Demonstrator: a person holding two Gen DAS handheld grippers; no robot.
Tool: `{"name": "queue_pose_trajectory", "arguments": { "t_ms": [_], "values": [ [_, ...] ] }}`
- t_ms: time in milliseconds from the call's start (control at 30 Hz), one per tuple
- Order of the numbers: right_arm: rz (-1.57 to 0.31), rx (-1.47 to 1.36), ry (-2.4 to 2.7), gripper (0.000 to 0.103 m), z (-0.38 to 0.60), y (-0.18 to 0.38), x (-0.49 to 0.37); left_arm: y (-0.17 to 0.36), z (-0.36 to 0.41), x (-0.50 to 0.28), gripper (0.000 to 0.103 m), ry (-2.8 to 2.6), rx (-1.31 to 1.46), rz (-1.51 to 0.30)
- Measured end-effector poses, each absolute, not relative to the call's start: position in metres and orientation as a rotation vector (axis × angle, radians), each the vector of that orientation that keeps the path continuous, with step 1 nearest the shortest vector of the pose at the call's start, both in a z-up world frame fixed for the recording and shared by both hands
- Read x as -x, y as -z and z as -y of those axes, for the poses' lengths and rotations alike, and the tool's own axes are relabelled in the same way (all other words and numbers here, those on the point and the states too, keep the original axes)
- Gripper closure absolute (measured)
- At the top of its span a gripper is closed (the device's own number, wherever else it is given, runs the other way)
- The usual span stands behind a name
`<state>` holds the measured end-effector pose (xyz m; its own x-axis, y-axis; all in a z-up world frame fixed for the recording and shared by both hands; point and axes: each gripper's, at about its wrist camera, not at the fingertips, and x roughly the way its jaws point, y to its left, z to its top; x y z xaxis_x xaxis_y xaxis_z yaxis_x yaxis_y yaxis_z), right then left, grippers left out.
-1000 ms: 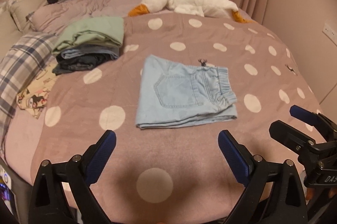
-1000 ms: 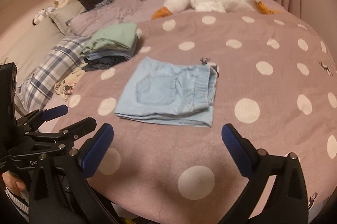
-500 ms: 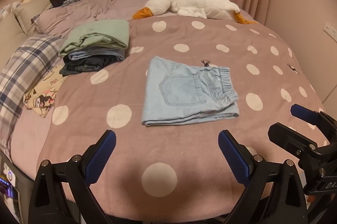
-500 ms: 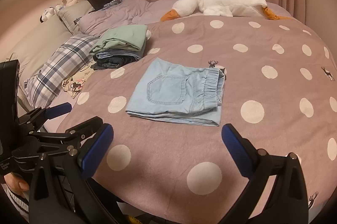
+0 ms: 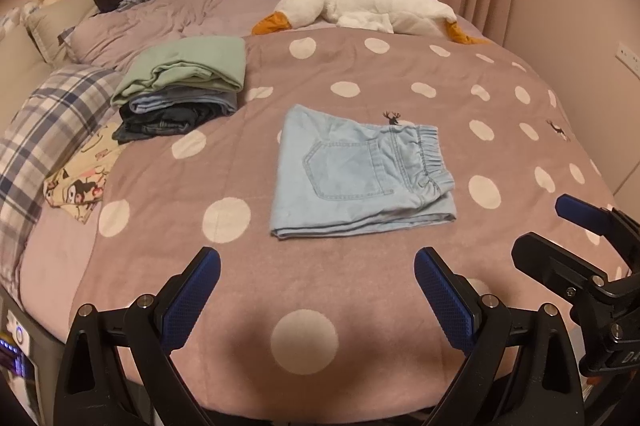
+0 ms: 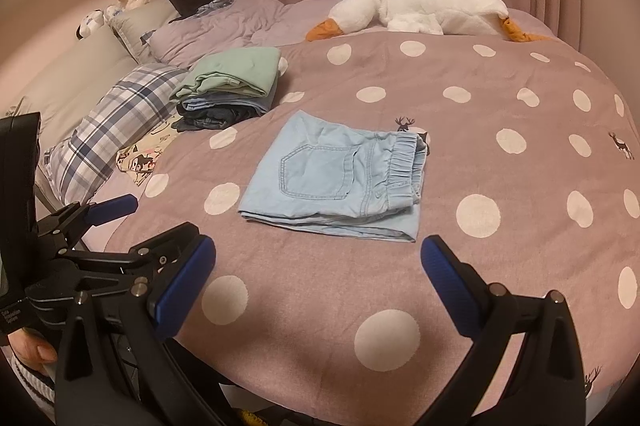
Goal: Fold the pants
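Light blue denim pants (image 5: 356, 173) lie folded into a flat rectangle on the pink dotted bedspread (image 5: 360, 73), back pocket up, elastic waistband at the right. They also show in the right wrist view (image 6: 340, 177). My left gripper (image 5: 318, 298) is open and empty, held back over the bed's near edge, apart from the pants. My right gripper (image 6: 318, 282) is open and empty, also back from the pants. Each gripper shows at the side of the other's view: the right gripper (image 5: 580, 242), the left gripper (image 6: 132, 226).
A stack of folded clothes (image 5: 184, 85) with a green piece on top sits at the left of the bed. A plaid pillow (image 5: 44, 129) and printed cloth (image 5: 80, 177) lie beside it. A plush goose (image 5: 368, 9) lies by the curtains.
Both grippers have pulled back and risen away from the folded pants, which now look smaller and farther off. The pants have not moved.
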<state>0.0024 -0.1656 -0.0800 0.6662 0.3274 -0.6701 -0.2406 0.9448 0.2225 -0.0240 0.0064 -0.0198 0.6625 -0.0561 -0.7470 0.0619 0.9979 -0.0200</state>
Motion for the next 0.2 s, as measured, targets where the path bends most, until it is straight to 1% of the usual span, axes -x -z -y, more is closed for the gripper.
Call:
{"name": "queue_pose_trajectory", "arguments": {
  "t_ms": [200],
  "values": [
    [-0.777, -0.118, -0.324, 0.0, 0.1658, 0.0792, -0.0033, 0.0205, -0.0064, 0.0231, 0.006, 0.075, -0.005, -0.849]
  ]
}}
